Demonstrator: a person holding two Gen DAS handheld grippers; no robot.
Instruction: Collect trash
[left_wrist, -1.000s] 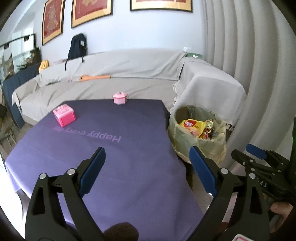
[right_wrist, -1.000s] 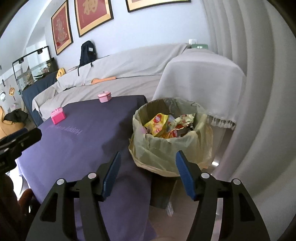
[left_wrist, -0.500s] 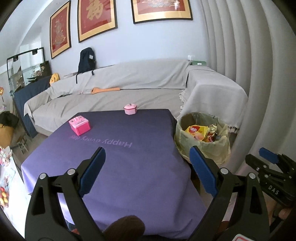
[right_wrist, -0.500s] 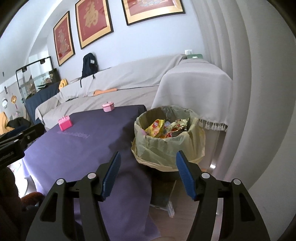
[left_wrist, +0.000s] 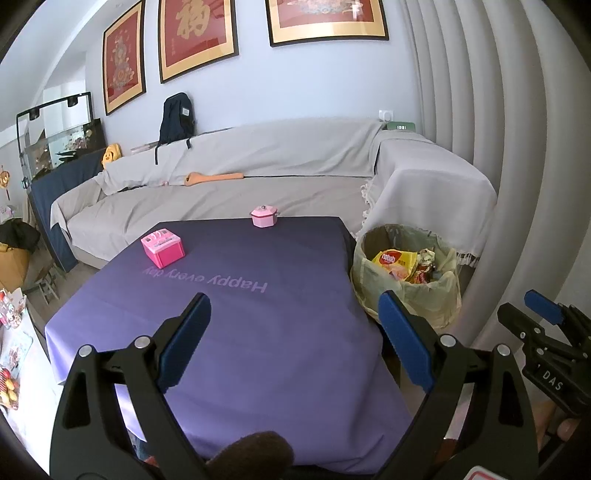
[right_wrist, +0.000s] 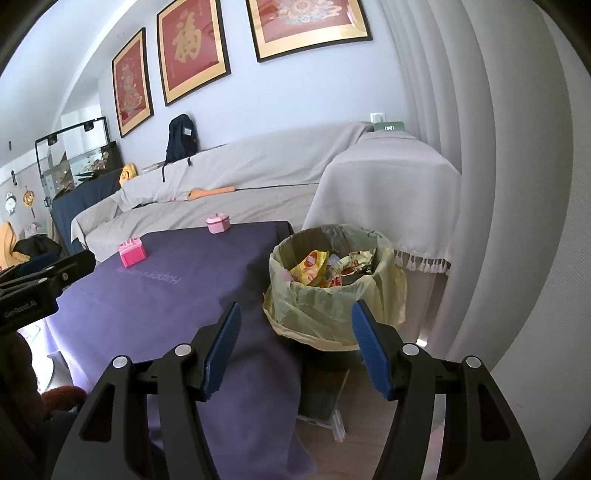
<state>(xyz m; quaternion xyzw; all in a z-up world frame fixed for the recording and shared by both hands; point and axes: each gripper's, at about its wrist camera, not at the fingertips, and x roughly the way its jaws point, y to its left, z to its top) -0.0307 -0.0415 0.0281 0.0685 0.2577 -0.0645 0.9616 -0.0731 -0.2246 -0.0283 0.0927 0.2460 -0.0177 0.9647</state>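
Fingers apart, both grippers: left gripper (left_wrist: 293, 338) | right gripper (right_wrist: 295, 349) | wrappers fill trash bin (right_wrist: 332, 295)

Right gripper (right_wrist: 295, 347) hangs with jaws apart, nothing between blue pads (right_wrist: 371, 352), aimed at lined trash bin (right_wrist: 332, 295) holding crumpled snack wrappers (right_wrist: 325, 267). Bin stands just beside purple-clothed table (right_wrist: 177, 295). Two pink toy boxes (right_wrist: 132, 252) (right_wrist: 218, 223) sit on cloth. Left gripper (right_wrist: 40, 284) pokes in at left edge. Covered sofa (right_wrist: 258, 177), dark backpack (right_wrist: 181, 138), three red framed pictures (right_wrist: 192, 48) behind.
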